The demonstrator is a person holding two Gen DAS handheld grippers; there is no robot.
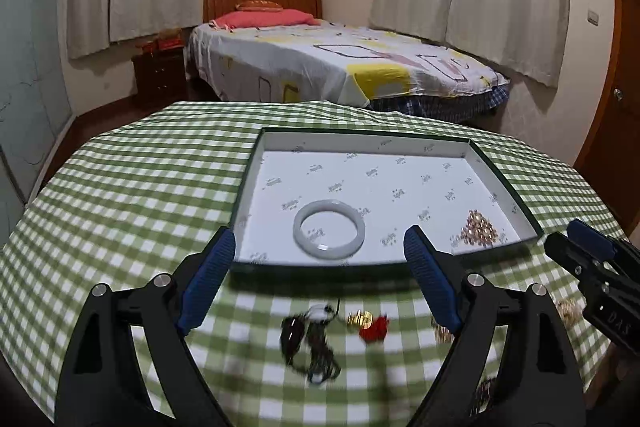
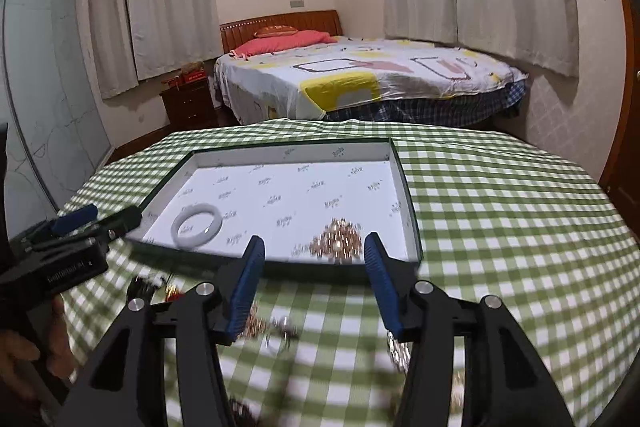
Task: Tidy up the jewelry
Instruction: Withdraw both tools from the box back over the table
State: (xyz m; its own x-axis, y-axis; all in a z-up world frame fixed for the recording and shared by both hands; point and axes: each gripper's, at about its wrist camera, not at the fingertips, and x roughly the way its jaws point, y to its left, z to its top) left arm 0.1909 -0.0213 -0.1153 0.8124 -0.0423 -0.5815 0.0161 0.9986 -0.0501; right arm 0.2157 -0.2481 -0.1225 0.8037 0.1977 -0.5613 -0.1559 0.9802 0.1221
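Covering the whole foreground, a green-checked tabletop carries everything; a bed sits well behind it. On the tabletop lies a shallow box w/ white printed lining, dark rim. Inside it, a pale bangle lies flat near the front wall, and a heap of small gold beads sits toward the box's right front corner, apart from the bangle.

Left tool hovers in front of the box, fingers spread wide, holding nothing. Right tool likewise spread and empty, aimed at the bead heap from the box's near edge; it also shows at the right edge of the left view.

On the cloth between the left tool's fingers, blurred: a dark cord necklace w/ a pale pendant, a gold piece just beside a red tassel. More gold chain bits lie near the right finger; too blurred to tell more.

Judgement: sorting is partway, w/ two items boxed and several loose. Step in hand looks like lining up the next pickup. Next move prob. calls for lowering the left tool over the cord necklace, pinching low enough to catch the thin cord, then lifting it over the box rim.
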